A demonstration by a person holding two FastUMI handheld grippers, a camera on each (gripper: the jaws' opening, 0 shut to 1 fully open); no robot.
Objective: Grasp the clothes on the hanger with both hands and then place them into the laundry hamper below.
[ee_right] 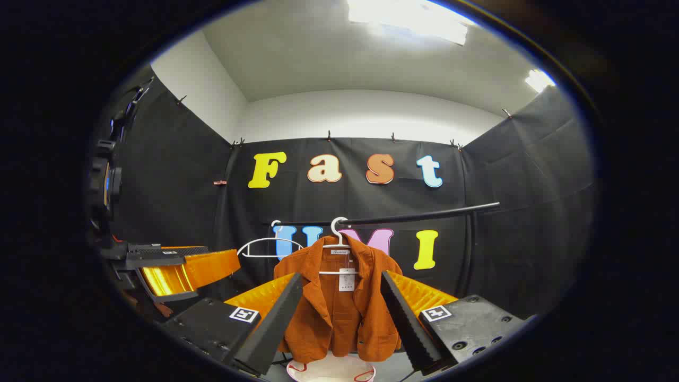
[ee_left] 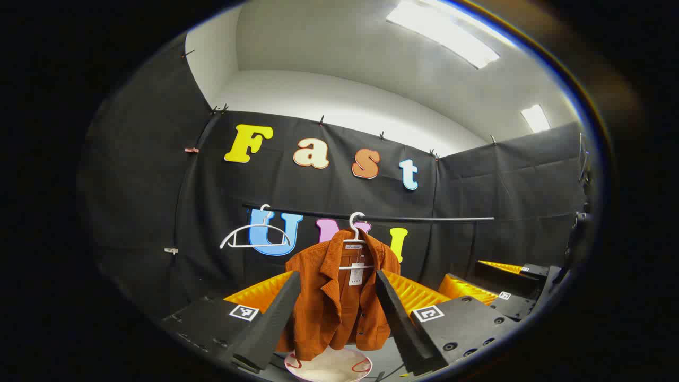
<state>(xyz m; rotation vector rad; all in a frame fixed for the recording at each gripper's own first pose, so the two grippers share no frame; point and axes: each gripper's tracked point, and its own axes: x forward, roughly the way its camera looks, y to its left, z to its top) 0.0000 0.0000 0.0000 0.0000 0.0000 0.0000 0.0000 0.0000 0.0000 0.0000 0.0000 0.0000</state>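
Both the left gripper (ee_left: pixel 338 307) and right gripper (ee_right: pixel 339 313) gape wide, holding nothing, aimed at the rust corduroy jacket (ee_left: pixel 339 294) at 12 o'clock; white laundry hamper (ee_left: pixel 328 366) sits at 6 o'clock.

No legible text: tag (ee_right: pixel 346 279) and collar label (ee_right: pixel 338 252) on jacket (ee_right: pixel 339 313) too small to read.

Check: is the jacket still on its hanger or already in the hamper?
On the hanger. The jacket hangs from the white hanger hooked on the rail, above the hamper. Both grippers are open, not touching it.
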